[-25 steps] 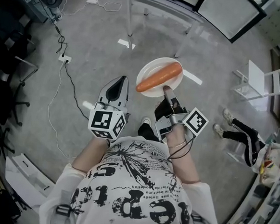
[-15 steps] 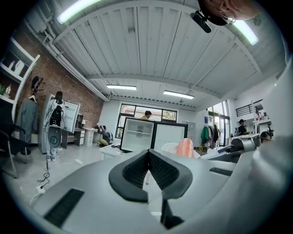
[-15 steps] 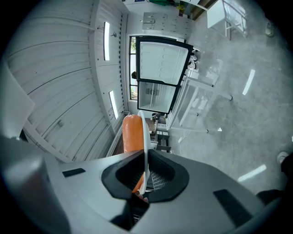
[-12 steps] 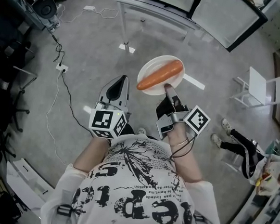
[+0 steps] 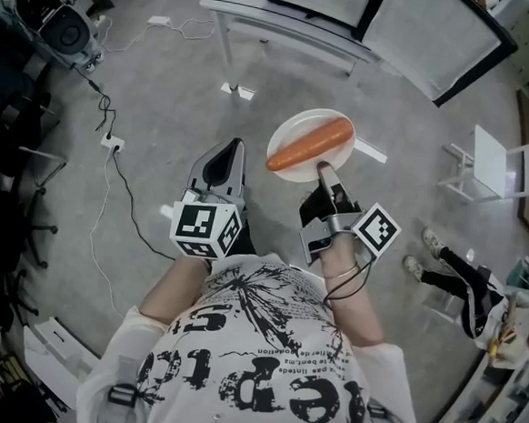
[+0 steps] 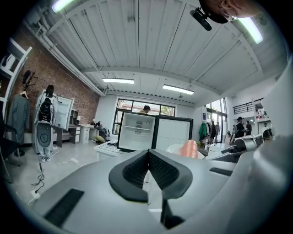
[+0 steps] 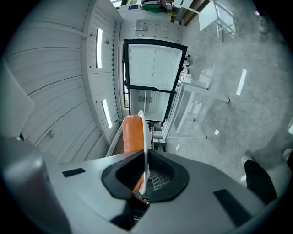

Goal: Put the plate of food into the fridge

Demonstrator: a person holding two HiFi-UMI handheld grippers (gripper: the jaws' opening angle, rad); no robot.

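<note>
Closest to the person's chest, the left gripper (image 5: 221,157) is held out level with its jaws pressed together and nothing between them. Beside it, the right gripper (image 5: 322,171) is clamped on the near rim of the white plate (image 5: 300,127), which sticks out flat in front of it above the bare floor (image 5: 165,89), well short of any surface. A carrot (image 5: 309,146) lies across the plate. Farther ahead, a small fridge (image 6: 136,132) stands on a white table (image 5: 261,21), its door (image 6: 172,133) swung wide and a shelf showing inside. I'd say this is the carrying stage. Next the plate must be kept level while it crosses the gap, then slid onto a shelf without tipping the carrot off.
</note>
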